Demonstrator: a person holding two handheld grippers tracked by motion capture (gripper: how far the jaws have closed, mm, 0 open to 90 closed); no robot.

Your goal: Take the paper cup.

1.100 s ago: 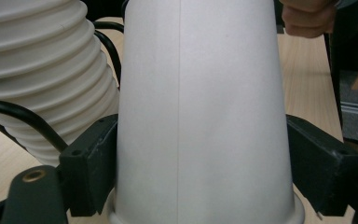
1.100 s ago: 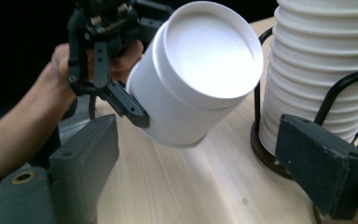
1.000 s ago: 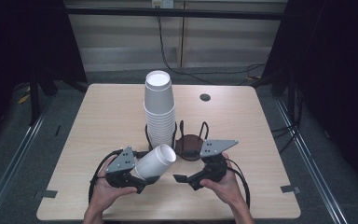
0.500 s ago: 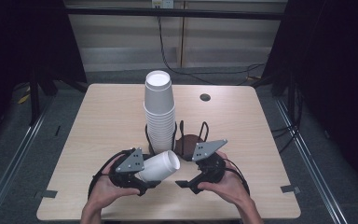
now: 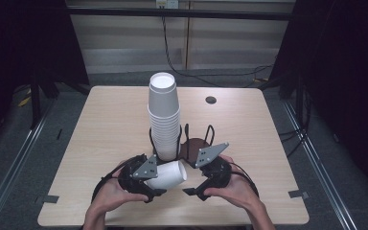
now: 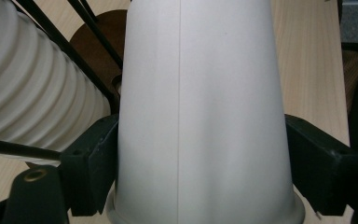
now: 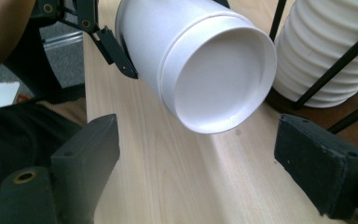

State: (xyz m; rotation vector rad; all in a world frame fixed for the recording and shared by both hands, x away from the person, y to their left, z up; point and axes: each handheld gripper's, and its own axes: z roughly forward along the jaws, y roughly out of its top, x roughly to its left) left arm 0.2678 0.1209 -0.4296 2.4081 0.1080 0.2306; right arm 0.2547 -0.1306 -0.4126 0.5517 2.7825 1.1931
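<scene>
A single white foam cup lies almost level just above the table, and my left gripper is shut on it. In the left gripper view the black pads press on both sides of the cup near its wide rim. The cup's closed base points at my right gripper, which stands open with nothing between its jaws. In the high view the right gripper sits just right of the cup's base, apart from it. A tall stack of white cups stands upright behind both grippers.
The stack sits in a black wire holder with a round brown base at the table's middle. A small dark disc lies at the far right. The light wood table has bare room to the left and right.
The left gripper has brought the cup down and toward the near edge, turning it from tilted up to nearly level. The right gripper has stayed about where it was.
</scene>
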